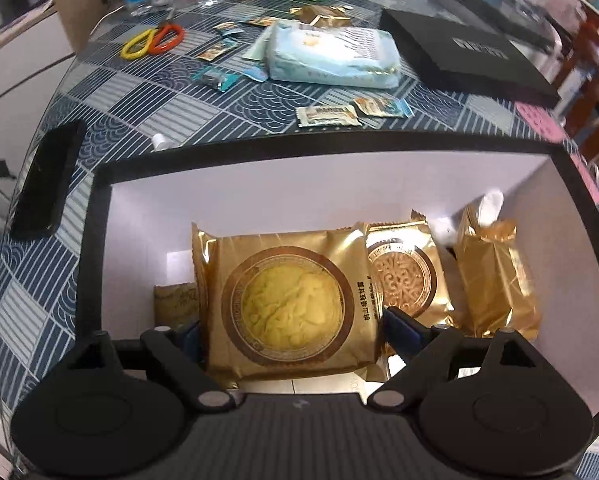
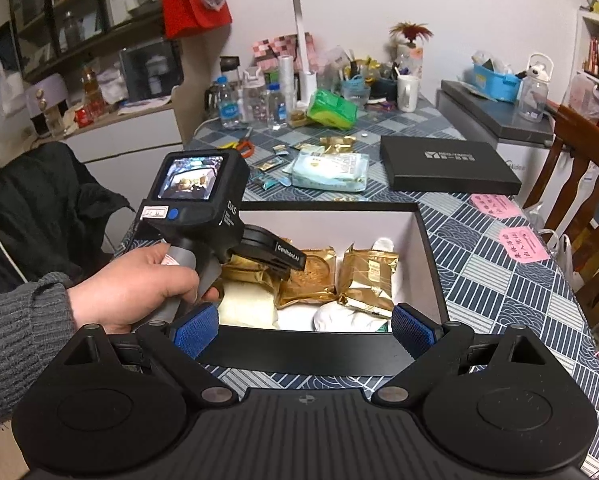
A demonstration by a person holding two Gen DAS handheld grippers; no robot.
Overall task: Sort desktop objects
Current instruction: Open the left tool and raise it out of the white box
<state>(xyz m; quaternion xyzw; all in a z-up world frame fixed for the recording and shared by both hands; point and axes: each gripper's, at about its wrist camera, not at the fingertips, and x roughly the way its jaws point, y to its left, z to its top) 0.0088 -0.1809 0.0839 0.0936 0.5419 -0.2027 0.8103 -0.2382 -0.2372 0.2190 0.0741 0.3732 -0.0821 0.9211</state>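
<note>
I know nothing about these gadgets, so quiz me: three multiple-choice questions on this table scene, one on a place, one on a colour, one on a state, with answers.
1. Where is the left gripper?
A. Over the scissors
B. Inside the open box
C. On the black lid

2. What colours are the scissors' handles?
A. Yellow and orange
B. Blue and white
C. Green and pink

3. What is the right gripper doing?
A. Clamping a bottle
B. Shut on a packet
C. Open, holding nothing

Answers: B, its fingers flank a gold mooncake packet in the open box; A, both loops show near the far edge; C, its blue pads stand wide apart.
</note>
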